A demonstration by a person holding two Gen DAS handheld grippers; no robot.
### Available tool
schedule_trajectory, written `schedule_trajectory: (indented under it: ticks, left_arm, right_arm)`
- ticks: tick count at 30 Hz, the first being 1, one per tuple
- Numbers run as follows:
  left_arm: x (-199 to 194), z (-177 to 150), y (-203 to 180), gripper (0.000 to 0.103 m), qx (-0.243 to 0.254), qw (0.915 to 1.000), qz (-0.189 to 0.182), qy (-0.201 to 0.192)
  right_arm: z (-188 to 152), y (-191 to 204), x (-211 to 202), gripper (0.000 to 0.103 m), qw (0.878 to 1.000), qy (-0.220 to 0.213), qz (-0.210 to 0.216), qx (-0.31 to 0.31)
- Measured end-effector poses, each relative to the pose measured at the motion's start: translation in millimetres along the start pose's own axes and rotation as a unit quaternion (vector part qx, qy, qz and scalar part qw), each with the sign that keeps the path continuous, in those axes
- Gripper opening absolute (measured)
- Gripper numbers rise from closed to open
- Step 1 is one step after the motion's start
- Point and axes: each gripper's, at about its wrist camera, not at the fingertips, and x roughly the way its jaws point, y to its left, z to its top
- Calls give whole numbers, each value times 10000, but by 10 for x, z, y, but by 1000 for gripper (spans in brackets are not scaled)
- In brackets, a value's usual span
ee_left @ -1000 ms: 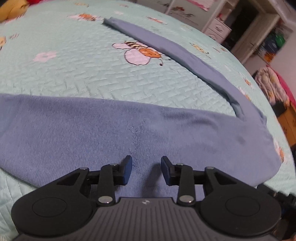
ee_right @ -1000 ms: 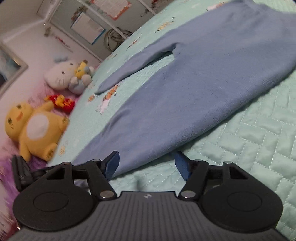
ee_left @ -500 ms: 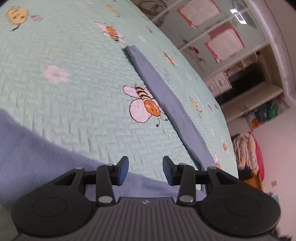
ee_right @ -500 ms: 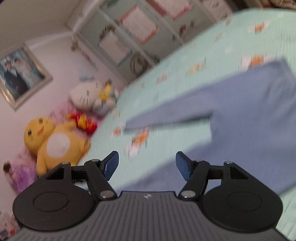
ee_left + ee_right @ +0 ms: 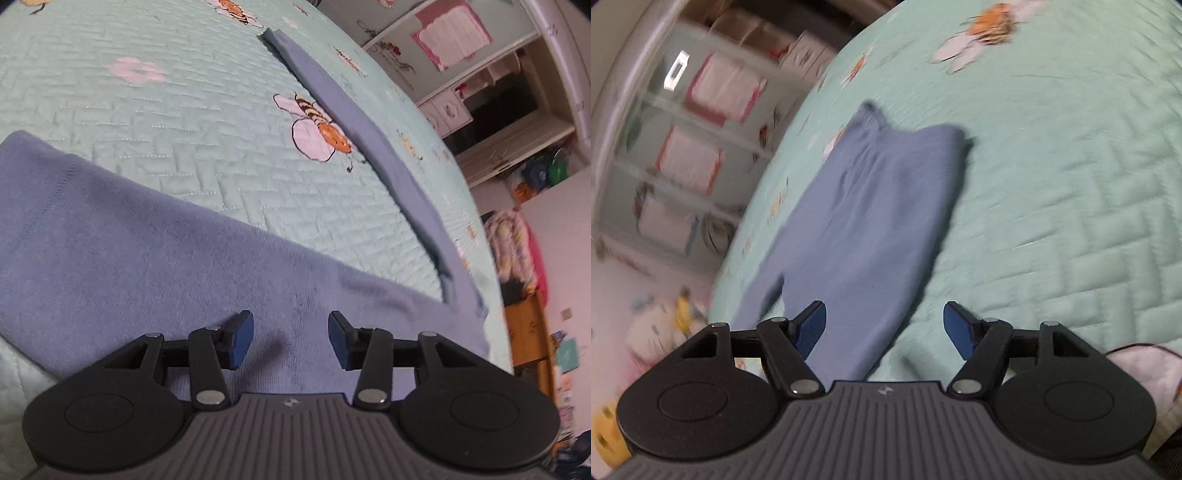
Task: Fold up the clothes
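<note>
Blue knit cloth under both tools, spread flat on a quilted mint-green bedspread [image 5: 177, 122] printed with bees and flowers. Nearest in the left wrist view: left gripper [image 5: 291, 339], jaws part open after just widening, nothing between the pads, poised low over the broad body of the soft blue long-sleeved knit garment [image 5: 147, 258]. Beyond the body, bare quilt; farther off, one long narrow blue sleeve [image 5: 354, 122] stretched away towards the far edge of the bed. Nearest in the blurred right wrist view: right gripper [image 5: 884, 332], jaws wide and empty, left pad over the garment's near end, right pad over bare quilt just beside its edge; beyond, the rest of the cloth, ending at what looks like a ribbed band. Judged an early stage: garment laid out, no fold visible, neither tool gripping. Next move likely to call for lowering onto an edge or the outstretched sleeve, pinching a single layer, carrying it across the body. Risk: quilt caught along with cloth.
</note>
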Motion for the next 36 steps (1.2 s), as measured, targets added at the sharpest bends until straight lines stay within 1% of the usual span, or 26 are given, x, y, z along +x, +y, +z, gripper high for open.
schedule_trajectory:
  ticks: [4,6,9,12,15,17,18,19,20,21,22,23,24,25,27,29,30,31,32,33,34,35,36]
  left_arm:
    - [50,-14,-26,49,-34,9998,190,-5]
    - [60,-13,-48,49,-9,9997,260,-7]
    - [72,-24,-90,49,101,9993,363,0]
    - [92,-30,-130,50,197,9987,460,10]
    - [111,-44,-193,50,353,9975,612,19]
    - [133,-54,-239,50,462,9962,738,18]
    - [142,-62,-262,49,512,9954,811,13]
    - [151,-71,-286,47,582,9941,914,4]
    - [159,-82,-310,42,674,9922,1051,-9]
    - [168,-93,-335,31,765,9900,1187,-23]
    - [178,-102,-348,26,835,9877,1321,-41]
    - [183,-105,-340,19,850,9862,1418,-62]
    - [181,-100,-317,18,803,9862,1449,-76]
    - [176,-85,-290,18,725,9870,1433,-74]
    - [168,-69,-275,17,705,9876,1402,-40]
    - [162,-61,-275,17,735,9876,1385,-4]
    - [156,-59,-277,17,728,9879,1370,6]
    - [146,-59,-280,17,695,9884,1348,5]
    - [135,-59,-283,17,662,9890,1326,5]
    - [125,-59,-287,19,630,9895,1304,4]
    - [108,-55,-290,20,567,9905,1250,-1]
    - [84,-45,-294,28,476,9922,1150,-14]
    - [60,-31,-305,35,400,9938,1039,-40]
  right_arm:
    - [46,-63,106,71,9996,-109,247,124]
    - [164,-166,173,71,9976,-294,463,428]
    - [422,-363,278,71,9909,-588,847,863]
    - [597,-471,471,71,9826,-749,1266,1134]
    - [779,-485,661,69,9791,-693,1473,1222]
    - [859,-479,729,50,9821,-578,1357,1175]
    - [891,-479,751,18,9851,-496,1223,1099]
    - [922,-474,754,3,9881,-445,1083,993]
    - [951,-457,704,3,9913,-484,926,800]
    - [978,-432,647,3,9940,-537,762,564]
    - [995,-403,595,3,9961,-603,589,247]
    - [1001,-427,600,3,9973,-588,443,56]
    - [1007,-452,606,3,9978,-572,297,-136]
    - [1013,-486,618,2,9979,-555,214,-259]
    - [1023,-603,670,2,9977,-516,416,-111]
    - [1050,-611,649,7,9972,-463,582,-22]
    - [1057,-602,620,12,9969,-473,625,26]
    - [1050,-573,547,21,9966,-591,574,67]
    - [1042,-544,473,27,9961,-709,523,108]
    - [1035,-515,399,38,9953,-827,471,149]
    - [1016,-489,305,47,9943,-976,405,174]
    - [971,-448,168,47,9923,-1196,309,105]
    - [949,-344,71,47,9902,-1371,251,-93]
